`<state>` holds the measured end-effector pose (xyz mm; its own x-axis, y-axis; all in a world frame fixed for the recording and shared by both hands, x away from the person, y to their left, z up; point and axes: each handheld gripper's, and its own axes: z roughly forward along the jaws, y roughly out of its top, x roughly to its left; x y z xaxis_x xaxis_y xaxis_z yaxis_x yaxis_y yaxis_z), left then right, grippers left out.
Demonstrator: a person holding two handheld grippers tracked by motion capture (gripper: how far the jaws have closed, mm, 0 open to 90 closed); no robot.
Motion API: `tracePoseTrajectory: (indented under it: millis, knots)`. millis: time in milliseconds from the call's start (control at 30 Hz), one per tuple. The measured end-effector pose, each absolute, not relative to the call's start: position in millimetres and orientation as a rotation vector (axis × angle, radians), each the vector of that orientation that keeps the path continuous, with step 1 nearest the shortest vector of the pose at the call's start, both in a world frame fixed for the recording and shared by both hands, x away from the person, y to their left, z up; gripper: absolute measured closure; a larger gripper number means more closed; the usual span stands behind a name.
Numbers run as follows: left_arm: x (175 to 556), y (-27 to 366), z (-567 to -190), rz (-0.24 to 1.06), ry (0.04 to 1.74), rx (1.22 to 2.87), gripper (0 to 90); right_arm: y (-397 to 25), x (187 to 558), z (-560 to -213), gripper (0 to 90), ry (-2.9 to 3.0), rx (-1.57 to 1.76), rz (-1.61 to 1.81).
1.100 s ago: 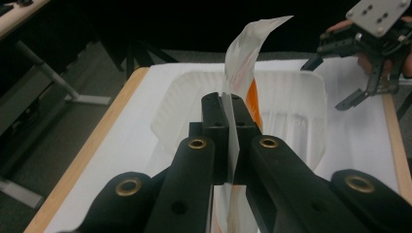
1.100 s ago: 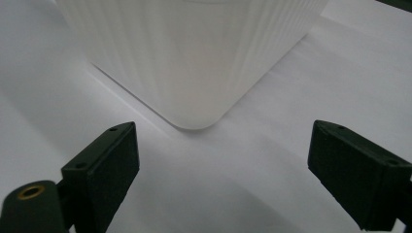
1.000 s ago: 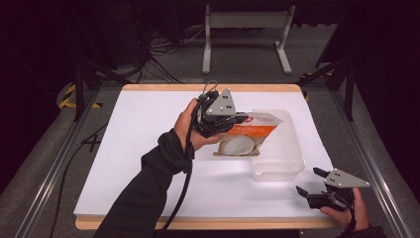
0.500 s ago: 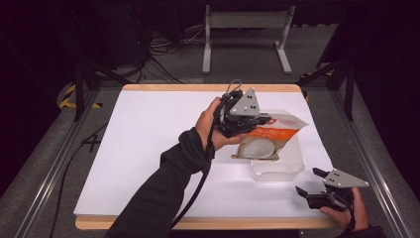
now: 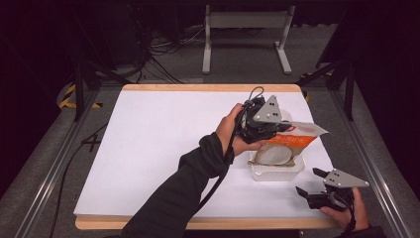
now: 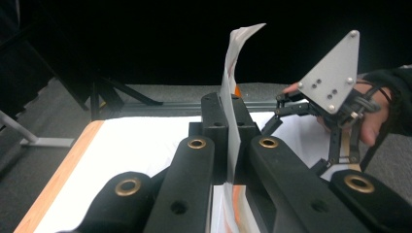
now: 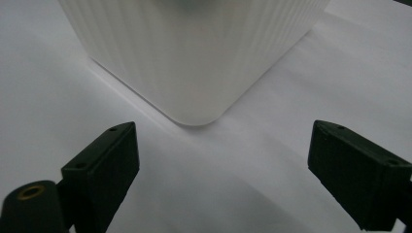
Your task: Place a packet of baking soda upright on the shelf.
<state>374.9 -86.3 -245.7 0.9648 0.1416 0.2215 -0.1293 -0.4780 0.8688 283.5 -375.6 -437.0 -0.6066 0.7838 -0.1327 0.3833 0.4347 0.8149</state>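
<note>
**Between clamped jaws, a pouch over a tub**

Between the left gripper's [image 5: 277, 130] black jaws: the white top edge of a flat orange-and-white plastic pouch [image 5: 287, 144], pinched tight, hanging down into a clear ribbed plastic tub [image 5: 277, 171] on the white tabletop [image 5: 163, 144]. Beyond the right gripper's [image 5: 308, 184] jaws, spread wide and empty: a rounded corner of that tub, close but not touching.

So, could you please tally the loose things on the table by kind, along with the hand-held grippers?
Food pouches: 1, the orange and white pouch, clamped in the left hand-held gripper
Clear plastic containers: 1, the container
Hand-held grippers: 2, left and right hand-held gripper, the right one open
Total: 4
</note>
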Motion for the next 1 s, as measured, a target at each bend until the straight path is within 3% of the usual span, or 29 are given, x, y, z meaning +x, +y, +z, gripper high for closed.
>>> tracePoseTrajectory:
  millis: [467,800,1000]
  knots:
    - [371,-105,-267,0.253,0.033,1.996,89.8,-375,283,-437,11.9,2.19,0.977,1.057]
    - [375,-97,-292,0.17,0.066,1.964,89.8,-374,284,-437,11.9,2.195,0.976,1.058]
    - [373,-91,-294,0.186,0.054,1.957,89.7,-374,284,-438,11.9,2.198,0.976,1.053]
